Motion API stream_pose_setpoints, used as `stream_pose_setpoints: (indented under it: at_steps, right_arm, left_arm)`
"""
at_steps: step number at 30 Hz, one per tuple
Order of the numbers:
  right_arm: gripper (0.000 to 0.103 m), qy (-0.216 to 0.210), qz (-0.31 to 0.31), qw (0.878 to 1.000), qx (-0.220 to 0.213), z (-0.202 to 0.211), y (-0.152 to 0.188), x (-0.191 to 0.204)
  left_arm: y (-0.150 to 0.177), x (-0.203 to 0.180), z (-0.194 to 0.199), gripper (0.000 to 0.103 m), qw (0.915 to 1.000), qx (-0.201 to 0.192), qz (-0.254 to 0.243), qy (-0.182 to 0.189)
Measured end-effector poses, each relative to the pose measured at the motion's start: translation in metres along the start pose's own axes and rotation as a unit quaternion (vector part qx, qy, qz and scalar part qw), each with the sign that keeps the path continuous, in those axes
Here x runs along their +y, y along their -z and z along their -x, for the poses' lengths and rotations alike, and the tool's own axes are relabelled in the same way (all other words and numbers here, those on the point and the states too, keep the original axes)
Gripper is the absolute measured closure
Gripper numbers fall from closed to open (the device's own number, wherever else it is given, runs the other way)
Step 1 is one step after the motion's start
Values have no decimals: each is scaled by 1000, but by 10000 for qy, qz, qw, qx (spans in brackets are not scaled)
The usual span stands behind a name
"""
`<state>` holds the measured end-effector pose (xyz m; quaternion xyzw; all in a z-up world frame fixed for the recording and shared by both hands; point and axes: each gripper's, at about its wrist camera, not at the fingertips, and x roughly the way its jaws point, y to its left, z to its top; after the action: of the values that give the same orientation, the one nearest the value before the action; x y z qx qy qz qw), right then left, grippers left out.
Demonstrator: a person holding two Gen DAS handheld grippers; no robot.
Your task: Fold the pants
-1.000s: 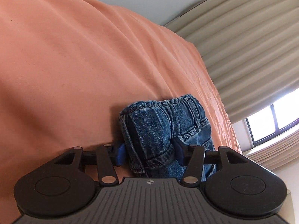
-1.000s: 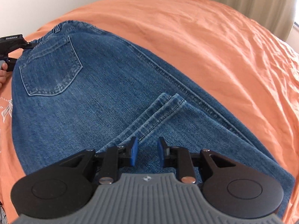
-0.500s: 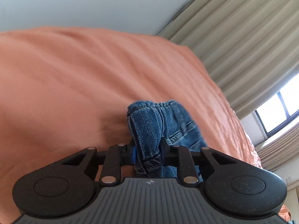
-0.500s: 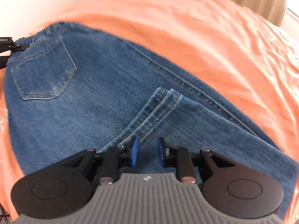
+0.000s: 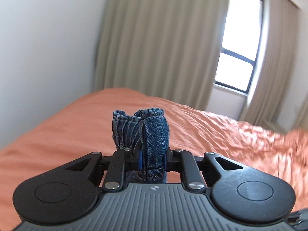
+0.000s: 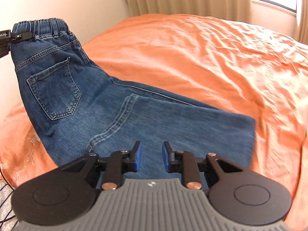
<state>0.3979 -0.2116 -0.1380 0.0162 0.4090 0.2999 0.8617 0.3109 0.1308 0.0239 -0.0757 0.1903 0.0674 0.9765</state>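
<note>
We see the left gripper (image 5: pixel 152 160) pinching the elastic waistband (image 5: pixel 141 130) of the jeans (image 6: pixel 107 104), the denim bunched thick between its blue pads and standing up past the fingertips. From the right wrist view that same gripper (image 6: pixel 11 36) shows at the far left edge, clamped on the waistband corner and holding the top of the jeans lifted clear of the orange bedspread (image 6: pixel 211 61), so the back pocket (image 6: pixel 55 94) faces us and the cloth slopes down from far left toward the near middle. The lower part of the jeans lies folded on the bedspread, with a double-stitched hem (image 6: pixel 117 119) running across it. The right gripper (image 6: pixel 151 156) hangs just above that lower denim with its blue pads (image 6: pixel 137 157) apart by a narrow gap and nothing caught between them; we cannot tell whether the fingertips touch the cloth. Beige curtains (image 5: pixel 159 44) and a bright window (image 5: pixel 240 38) stand beyond the far side of the bed
</note>
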Motion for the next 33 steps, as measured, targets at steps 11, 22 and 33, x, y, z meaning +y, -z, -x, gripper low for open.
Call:
stream_pose_setpoints:
  at_steps: [11,22,33]
  right_arm:
    - [83,58,-723,9973,-123,39,67,-61]
    - [82,-21,-708,9975,-3,37,84,-63]
    - [65,-564,-1241,9900,-353,24,41,-57]
  left_arm:
    - [119,-197,-20,84,9692,622,-2279,688]
    - [170,-187,-48,45,9470,2416,-1160,1771]
    - [106,-118,-60,37,9516,2236,-417,2066]
